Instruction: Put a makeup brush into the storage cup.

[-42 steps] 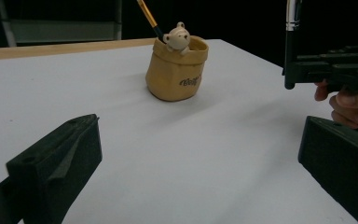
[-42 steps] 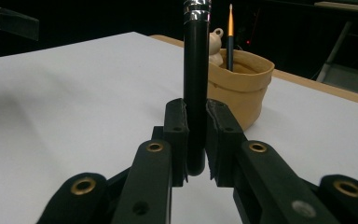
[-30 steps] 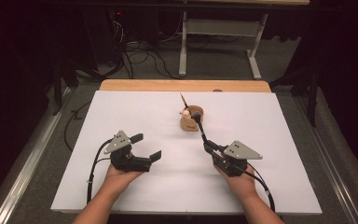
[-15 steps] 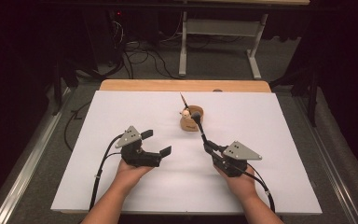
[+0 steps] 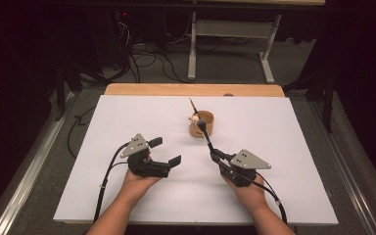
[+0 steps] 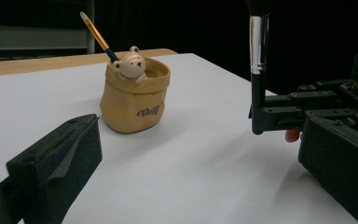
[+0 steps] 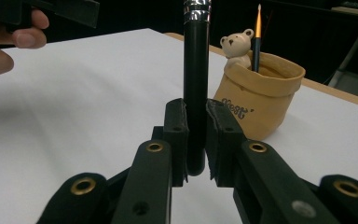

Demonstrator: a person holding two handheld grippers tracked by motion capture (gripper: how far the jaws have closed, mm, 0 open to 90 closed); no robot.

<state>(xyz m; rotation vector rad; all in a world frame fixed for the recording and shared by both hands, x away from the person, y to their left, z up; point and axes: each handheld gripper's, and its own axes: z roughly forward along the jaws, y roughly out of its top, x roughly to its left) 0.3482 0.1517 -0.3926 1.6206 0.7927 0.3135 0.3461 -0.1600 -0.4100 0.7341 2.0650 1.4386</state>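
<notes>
The small tan pouch-shaped holder with a bear figure on its rim (image 5: 201, 125) stands toward the far middle of the white tabletop (image 5: 103, 147), and everything else is best read from it. A thin brush with an orange handle (image 6: 95, 36) leans in it just behind the bear, its tip slanting up and away. On the near side of the holder, the right tool (image 5: 216, 155) has its jaws nearly shut on the low end of a long black-handled makeup brush with a silver ferrule (image 7: 196, 88), clamping the handle so that the head rises toward the holder's mouth, which looks like a grip chosen for dropping it in handle-end first (though the high view is too small to tell whether the head already overlaps the rim). Nearer than the holder and off to its left, the left tool (image 5: 165, 152) waits with jaws wide apart and nothing in them, probably kept ready to steady the holder.
</notes>
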